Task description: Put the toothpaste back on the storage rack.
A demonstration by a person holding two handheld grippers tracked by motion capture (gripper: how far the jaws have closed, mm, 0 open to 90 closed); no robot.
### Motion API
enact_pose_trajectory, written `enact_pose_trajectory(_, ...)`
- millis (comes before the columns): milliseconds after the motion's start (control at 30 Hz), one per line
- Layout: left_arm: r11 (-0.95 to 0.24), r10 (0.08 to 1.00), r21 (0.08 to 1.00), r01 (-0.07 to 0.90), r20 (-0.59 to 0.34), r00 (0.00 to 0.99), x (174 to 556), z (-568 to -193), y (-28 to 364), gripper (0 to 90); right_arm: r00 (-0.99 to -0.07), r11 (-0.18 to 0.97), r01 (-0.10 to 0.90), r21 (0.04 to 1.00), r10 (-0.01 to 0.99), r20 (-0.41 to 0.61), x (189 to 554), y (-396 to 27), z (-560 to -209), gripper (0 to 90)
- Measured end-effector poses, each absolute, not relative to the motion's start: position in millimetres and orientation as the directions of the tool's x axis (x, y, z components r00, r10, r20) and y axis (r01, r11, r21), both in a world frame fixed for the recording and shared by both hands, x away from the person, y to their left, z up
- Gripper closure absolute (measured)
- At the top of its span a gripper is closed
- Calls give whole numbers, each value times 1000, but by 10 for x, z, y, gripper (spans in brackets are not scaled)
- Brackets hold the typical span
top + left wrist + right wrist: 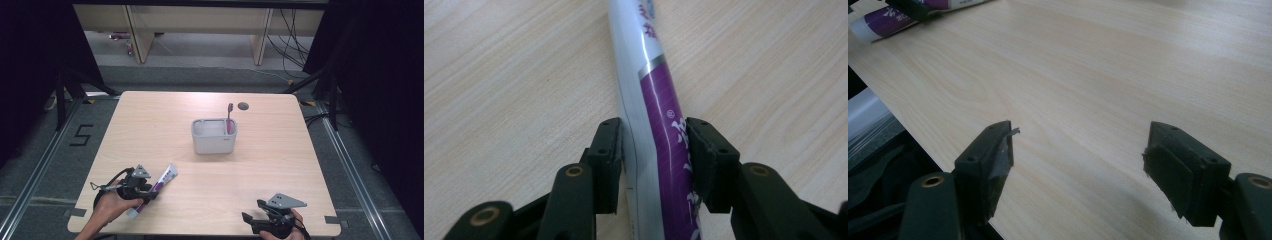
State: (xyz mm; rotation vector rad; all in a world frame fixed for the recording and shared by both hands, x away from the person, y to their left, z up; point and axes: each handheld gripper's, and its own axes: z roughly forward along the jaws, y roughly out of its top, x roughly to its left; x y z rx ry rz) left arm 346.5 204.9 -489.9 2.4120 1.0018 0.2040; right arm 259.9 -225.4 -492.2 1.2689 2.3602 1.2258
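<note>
High view: on the wooden table (150, 120) a purple and white toothpaste tube (159, 184) lies flat near the front left corner, its flat end pointing toward the middle of the table. The left gripper (145, 192) sits over the tube's lower half, held by the person's left hand (111, 202). Near the table's centre stands a grey holder (214, 136) with 2 compartments, and a pink toothbrush (229, 119) stands upright in its right compartment. The right gripper (254, 220) rests at the front right edge, well apart from the tube and the holder.

Left gripper view: the tube (655, 120) runs lengthwise between the 2 black jaws; both pads press against its sides, so the left gripper (653, 150) has it clamped, with the tube lying on the table.

Right gripper view: the right gripper (1080, 160) has its jaws spread wide with bare table between them and nothing held. The tube (903, 17) shows at the top left corner, far off
</note>
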Motion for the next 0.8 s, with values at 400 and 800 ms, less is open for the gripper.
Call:
enact_pose_trajectory(400, -727, 626, 374, 575, 17, 780, 3593, -4814, 1905, 634, -607, 284, 610, 739, 768, 205, 2582, -2263, -4924, 283)
enact_pose_trajectory(800, -777, 587, 295, 556, 17, 810, 3730, -4784, 1871, 738, -615, 292, 606, 740, 762, 203, 2583, -2270, -4928, 284)
